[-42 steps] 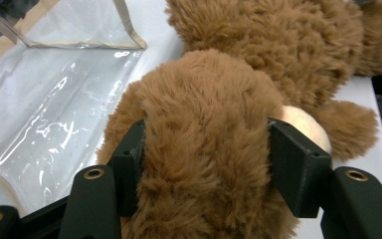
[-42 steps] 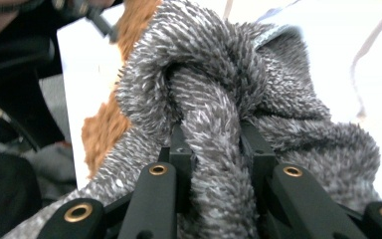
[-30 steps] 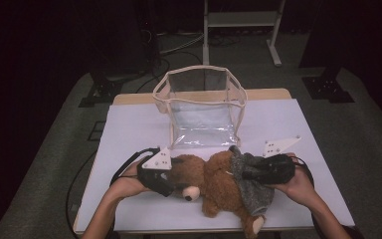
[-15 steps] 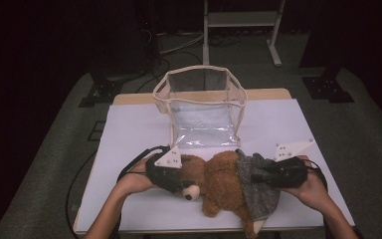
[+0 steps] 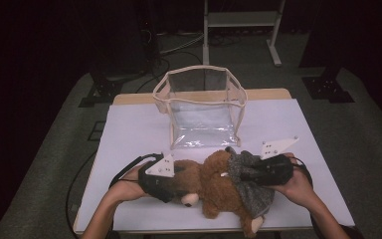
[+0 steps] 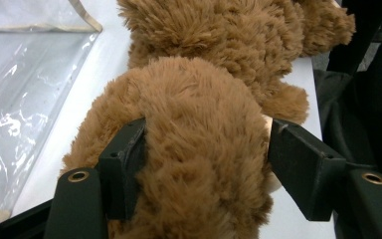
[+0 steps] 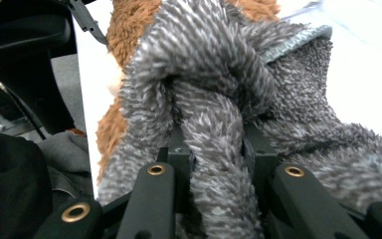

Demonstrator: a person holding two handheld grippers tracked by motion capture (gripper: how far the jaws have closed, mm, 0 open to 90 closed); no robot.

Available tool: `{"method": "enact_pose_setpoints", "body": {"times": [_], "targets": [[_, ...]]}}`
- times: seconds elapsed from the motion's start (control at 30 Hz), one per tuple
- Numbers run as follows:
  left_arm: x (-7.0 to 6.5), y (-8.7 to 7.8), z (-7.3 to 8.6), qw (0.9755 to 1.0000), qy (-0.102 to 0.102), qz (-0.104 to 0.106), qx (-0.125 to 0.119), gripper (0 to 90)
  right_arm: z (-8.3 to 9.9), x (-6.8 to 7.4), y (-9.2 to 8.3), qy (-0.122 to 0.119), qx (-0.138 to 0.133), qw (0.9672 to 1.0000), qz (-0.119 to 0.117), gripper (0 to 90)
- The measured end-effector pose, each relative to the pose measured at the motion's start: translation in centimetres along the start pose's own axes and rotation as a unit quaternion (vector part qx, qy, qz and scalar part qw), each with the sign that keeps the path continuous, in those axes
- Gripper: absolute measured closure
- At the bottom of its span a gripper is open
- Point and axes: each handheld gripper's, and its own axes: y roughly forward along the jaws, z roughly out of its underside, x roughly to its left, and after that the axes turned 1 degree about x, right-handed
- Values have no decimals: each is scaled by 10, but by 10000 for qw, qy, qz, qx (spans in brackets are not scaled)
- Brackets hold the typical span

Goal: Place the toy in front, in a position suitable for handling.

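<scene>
**Both Grippers Clamped on Plush Bear**

The fluffy brown teddy bear (image 5: 214,186) lay on the white table (image 5: 129,134) before the clear plastic bag (image 5: 201,107). The left gripper (image 5: 171,180) squeezed its head; the right gripper (image 5: 243,172) pinched its grey knitted skirt (image 7: 214,124).

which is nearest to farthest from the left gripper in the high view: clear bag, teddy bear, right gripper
1. teddy bear, its head clamped in the left gripper
2. right gripper, on the grey skirt at the bear's far end
3. clear bag, standing behind the bear
</scene>
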Motion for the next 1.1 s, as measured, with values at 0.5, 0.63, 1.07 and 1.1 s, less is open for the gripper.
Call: {"method": "enact_pose_setpoints", "body": {"times": [0.5, 0.63, 1.07, 1.1], "targets": [[11, 22, -71, 9990, 391, 157, 119, 172, 15, 9, -1, -44, -192, 9998, -1, 720], [18, 36, -79, 9989, 351, 283, 132, 173, 16, 10, -1, -31, -214, 9998, -3, 720], [32, 57, -83, 9985, 208, 488, 132, 368, 15, 10, -1, -48, -215, 9998, 25, 719], [32, 59, -83, 9987, 254, 431, 111, 438, 15, 10, -1, -54, -212, 9998, 31, 719]]}}
